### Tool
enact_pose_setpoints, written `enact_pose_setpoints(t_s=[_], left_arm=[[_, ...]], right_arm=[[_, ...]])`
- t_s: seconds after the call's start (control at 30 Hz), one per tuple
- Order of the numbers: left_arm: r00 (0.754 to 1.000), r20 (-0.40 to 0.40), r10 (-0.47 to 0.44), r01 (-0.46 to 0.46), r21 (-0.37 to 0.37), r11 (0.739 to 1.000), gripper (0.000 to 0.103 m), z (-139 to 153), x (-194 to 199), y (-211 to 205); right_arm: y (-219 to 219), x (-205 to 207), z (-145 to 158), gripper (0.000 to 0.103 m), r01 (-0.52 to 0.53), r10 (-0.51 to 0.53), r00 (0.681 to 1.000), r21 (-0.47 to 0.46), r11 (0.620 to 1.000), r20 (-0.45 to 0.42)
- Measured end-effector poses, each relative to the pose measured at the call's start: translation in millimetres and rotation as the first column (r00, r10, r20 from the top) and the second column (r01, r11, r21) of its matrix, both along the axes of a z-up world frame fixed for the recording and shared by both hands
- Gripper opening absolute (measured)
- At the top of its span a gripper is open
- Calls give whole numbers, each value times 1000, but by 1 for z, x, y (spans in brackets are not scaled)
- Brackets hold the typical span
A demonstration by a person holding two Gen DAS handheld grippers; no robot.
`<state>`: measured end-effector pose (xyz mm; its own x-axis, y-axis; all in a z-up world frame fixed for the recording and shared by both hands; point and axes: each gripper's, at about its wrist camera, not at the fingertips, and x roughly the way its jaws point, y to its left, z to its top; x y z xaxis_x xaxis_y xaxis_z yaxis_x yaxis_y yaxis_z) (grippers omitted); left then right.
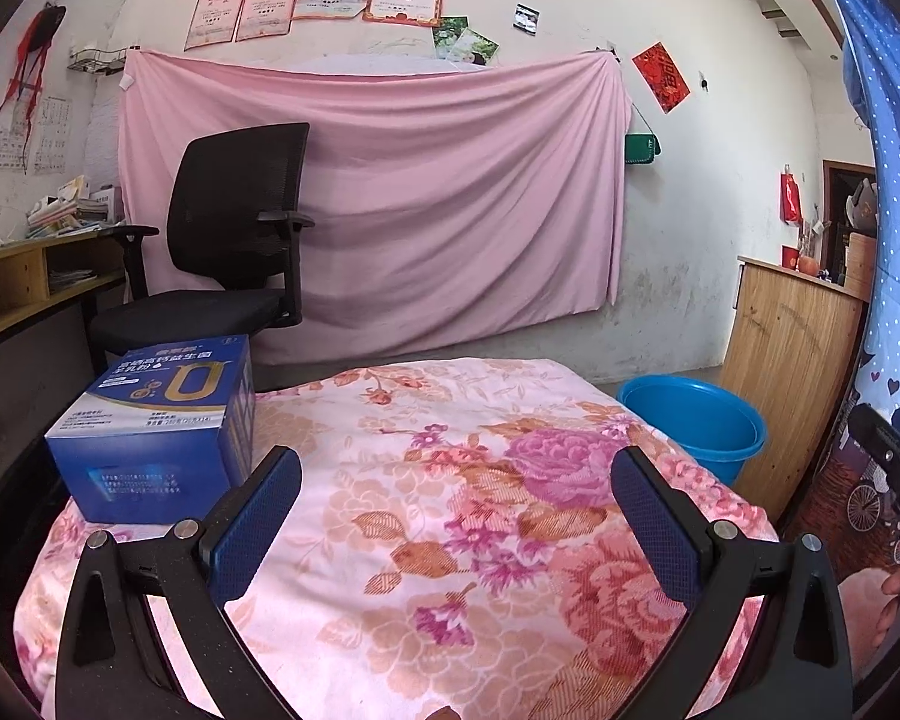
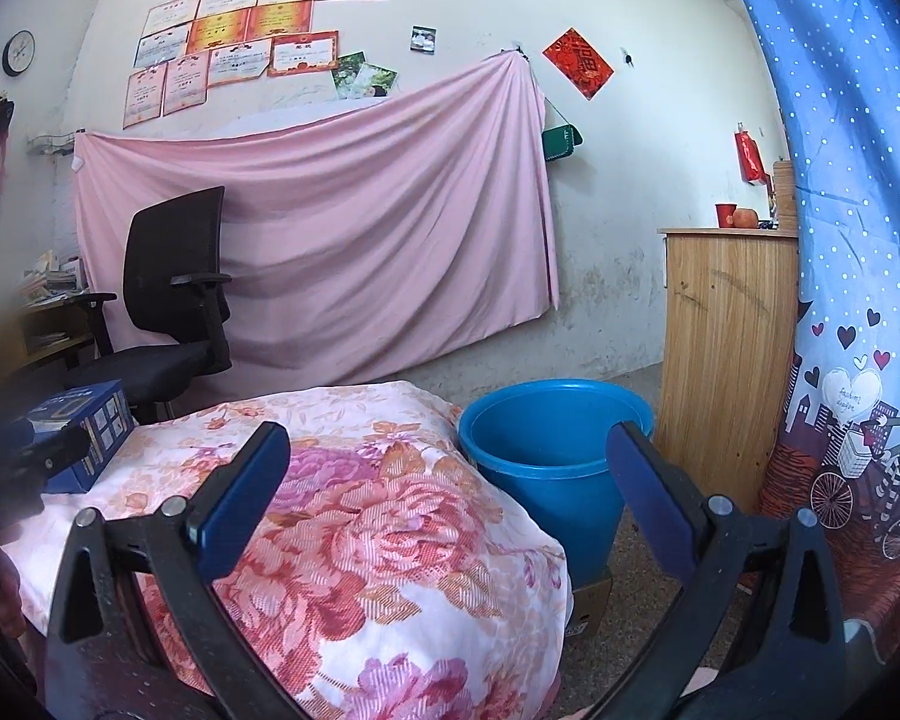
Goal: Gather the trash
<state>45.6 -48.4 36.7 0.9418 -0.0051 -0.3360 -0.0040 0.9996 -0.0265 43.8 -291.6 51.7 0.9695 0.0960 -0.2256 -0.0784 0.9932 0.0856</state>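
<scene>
A blue carton (image 1: 156, 429) with printed lettering stands on the far left corner of a table covered by a floral cloth (image 1: 426, 516). My left gripper (image 1: 456, 480) hovers open over the cloth, its left finger just right of the carton, nothing between the pads. A blue plastic bucket (image 2: 546, 450) sits on the floor past the table's right end; it shows in the left wrist view too as the bucket (image 1: 696, 426). My right gripper (image 2: 450, 468) is open and empty above the table's right edge, facing the bucket. The carton (image 2: 90, 432) appears at far left there.
A black office chair (image 1: 228, 240) stands behind the table beside a wooden desk (image 1: 24, 282) with books. A pink sheet (image 1: 390, 198) hangs on the wall. A wooden cabinet (image 2: 726, 360) and a blue curtain (image 2: 858, 240) close the right side. A cardboard piece (image 2: 591, 600) lies under the bucket.
</scene>
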Motion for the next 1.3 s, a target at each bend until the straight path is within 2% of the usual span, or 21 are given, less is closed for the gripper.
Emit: enact_pose_setpoints(t_s=[0.13, 0.4, 0.67, 1.07, 1.3], left_arm=[[1000, 4, -11, 11, 26, 1000, 101, -4, -6, 1], [1000, 3, -13, 13, 28, 1000, 101, -11, -8, 3], [1000, -1, -24, 24, 2, 1000, 101, -14, -11, 5], [1000, 0, 17, -17, -22, 1000, 101, -20, -18, 12], [1000, -1, 15, -15, 6, 1000, 101, -22, -17, 11]], right_arm=[[2, -5, -3, 103, -3, 4, 1000, 6, 1000, -9], [11, -8, -8, 103, -16, 16, 1000, -4, 1000, -22], [17, -12, -10, 103, -23, 23, 1000, -26, 999, -14], [31, 3, -21, 103, -80, 77, 995, -65, 995, -59], [31, 8, -24, 103, -89, 84, 993, -61, 994, -77]])
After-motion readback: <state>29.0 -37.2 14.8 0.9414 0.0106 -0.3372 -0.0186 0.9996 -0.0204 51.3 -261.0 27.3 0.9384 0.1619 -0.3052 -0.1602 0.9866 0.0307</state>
